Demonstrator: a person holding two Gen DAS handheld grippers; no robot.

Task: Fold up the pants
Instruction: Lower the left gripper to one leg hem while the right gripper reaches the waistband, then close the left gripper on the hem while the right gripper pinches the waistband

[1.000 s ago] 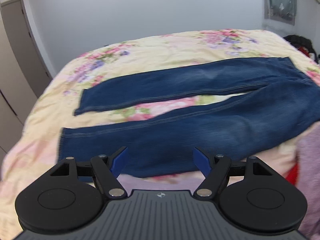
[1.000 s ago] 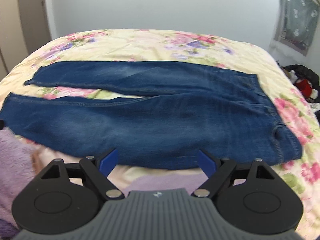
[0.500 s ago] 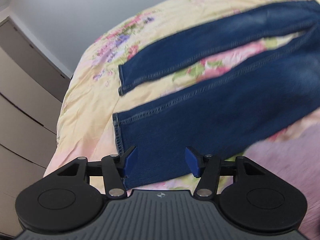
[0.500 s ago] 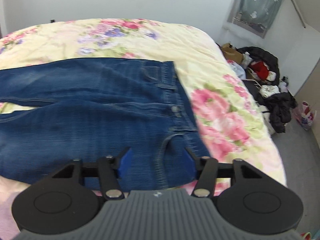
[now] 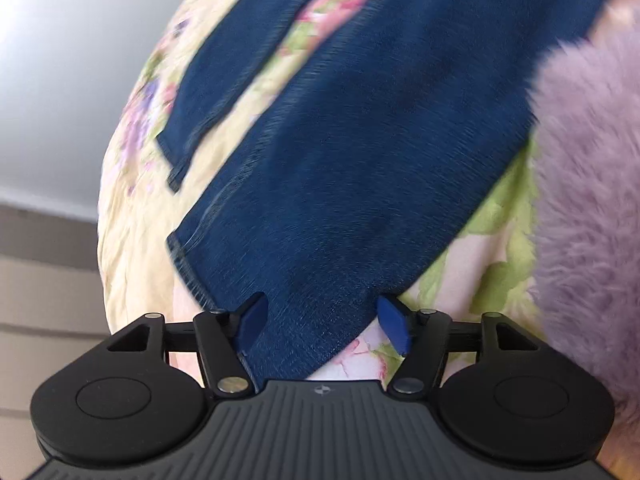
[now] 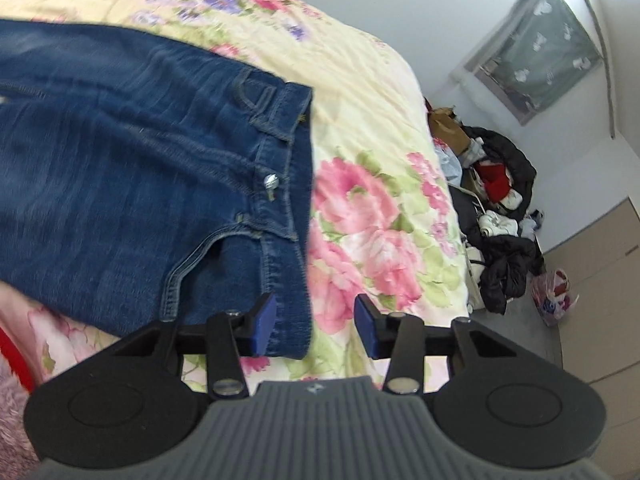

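Dark blue jeans (image 5: 360,152) lie flat on a floral bedspread, the two legs spread apart. My left gripper (image 5: 322,326) is open, its blue pads straddling the hem end of the near leg. In the right wrist view the jeans' waistband (image 6: 280,184) with a metal button shows. My right gripper (image 6: 316,326) is open just above the near corner of the waistband, with the denim edge between its fingers.
The floral bedspread (image 6: 360,208) covers the bed. A fuzzy purple sleeve (image 5: 588,200) fills the right of the left wrist view. A pile of dark clothes and bags (image 6: 496,216) lies on the floor beyond the bed's right edge.
Both grippers have moved apart and down: the left to the near leg's hem, the right to the waistband corner. Both stay open.
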